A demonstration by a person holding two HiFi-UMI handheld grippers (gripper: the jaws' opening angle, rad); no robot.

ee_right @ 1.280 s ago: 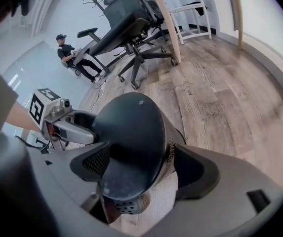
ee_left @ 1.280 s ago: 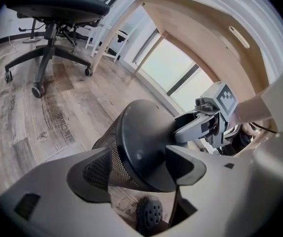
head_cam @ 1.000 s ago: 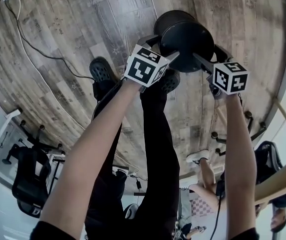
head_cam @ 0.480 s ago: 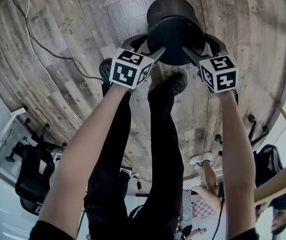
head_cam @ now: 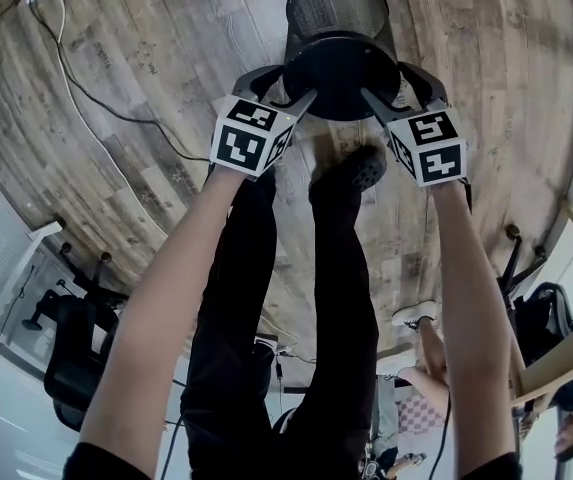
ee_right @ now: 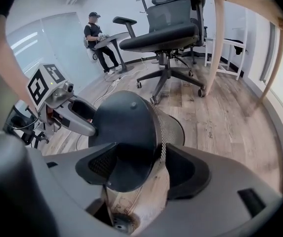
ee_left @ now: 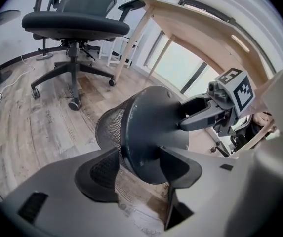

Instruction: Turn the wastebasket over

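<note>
A black mesh wastebasket (head_cam: 338, 13) hangs above the wooden floor, tipped on its side, its solid round base (head_cam: 341, 73) facing me and its mouth pointing away. My left gripper (head_cam: 286, 83) holds the base rim from the left, one pad on the mesh wall and one on the flat bottom. My right gripper (head_cam: 391, 80) holds the rim on the opposite side in the same way. Both pairs of jaws have just been closing with the rim between them. The left gripper view shows the wastebasket (ee_left: 151, 132), my left gripper (ee_left: 141, 169) and the right gripper (ee_left: 205, 115). The right gripper view shows the wastebasket (ee_right: 131, 127), my right gripper (ee_right: 141, 169) and the left gripper (ee_right: 74, 115).
My legs and dark shoes (head_cam: 351, 168) stand just below the basket. A cable (head_cam: 76, 98) runs over the floor at left. A black office chair (ee_right: 166, 28) and a wooden desk (ee_left: 200, 28) stand nearby. A person (ee_right: 97, 33) stands at the far wall.
Both grippers have carried the wastebasket up the picture, away from my feet. It has tipped further, so more mesh wall shows beyond the base.
</note>
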